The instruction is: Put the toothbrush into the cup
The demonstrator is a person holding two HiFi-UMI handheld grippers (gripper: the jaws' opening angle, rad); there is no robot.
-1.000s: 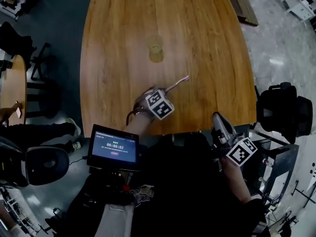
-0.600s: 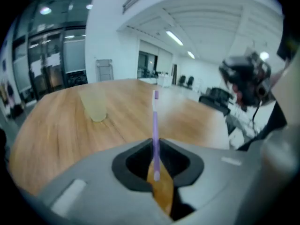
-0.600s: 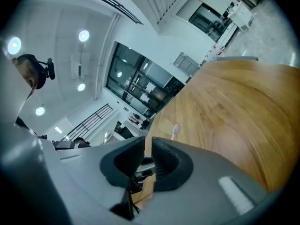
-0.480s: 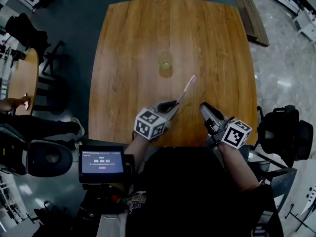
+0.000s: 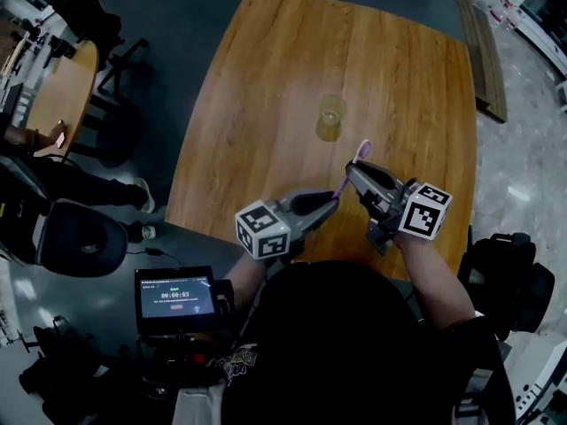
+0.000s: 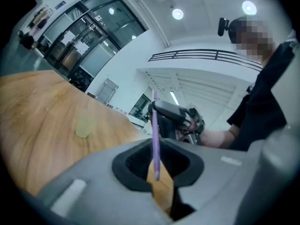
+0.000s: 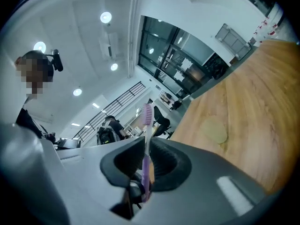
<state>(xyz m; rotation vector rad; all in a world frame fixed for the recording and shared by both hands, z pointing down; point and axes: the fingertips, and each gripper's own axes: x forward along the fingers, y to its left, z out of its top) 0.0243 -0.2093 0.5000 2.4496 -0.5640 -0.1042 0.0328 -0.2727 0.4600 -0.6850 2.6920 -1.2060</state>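
Observation:
A purple toothbrush (image 5: 351, 172) slants up over the near part of the wooden table (image 5: 266, 104), bristle head uppermost. My left gripper (image 5: 330, 202) is shut on the bottom end of its handle (image 6: 154, 135). My right gripper (image 5: 354, 172) has come in from the right, and its jaws sit tight on the toothbrush (image 7: 146, 139) just below the head. The small clear yellowish cup (image 5: 330, 113) stands upright near the table's middle, a short way beyond both grippers. It also shows in the left gripper view as a cup (image 6: 83, 125) and in the right gripper view as a cup (image 7: 214, 130).
A tablet with a timer (image 5: 177, 295) sits at the lower left by the person's lap. Dark chairs (image 5: 80, 237) and a round side table (image 5: 62, 78) stand to the left. Another black chair (image 5: 505, 282) is at the right. The table's near edge lies just under the grippers.
The right gripper has moved up from the table's near edge and left onto the toothbrush. The left gripper has kept hold and lifted the toothbrush steeper. The head view has shifted.

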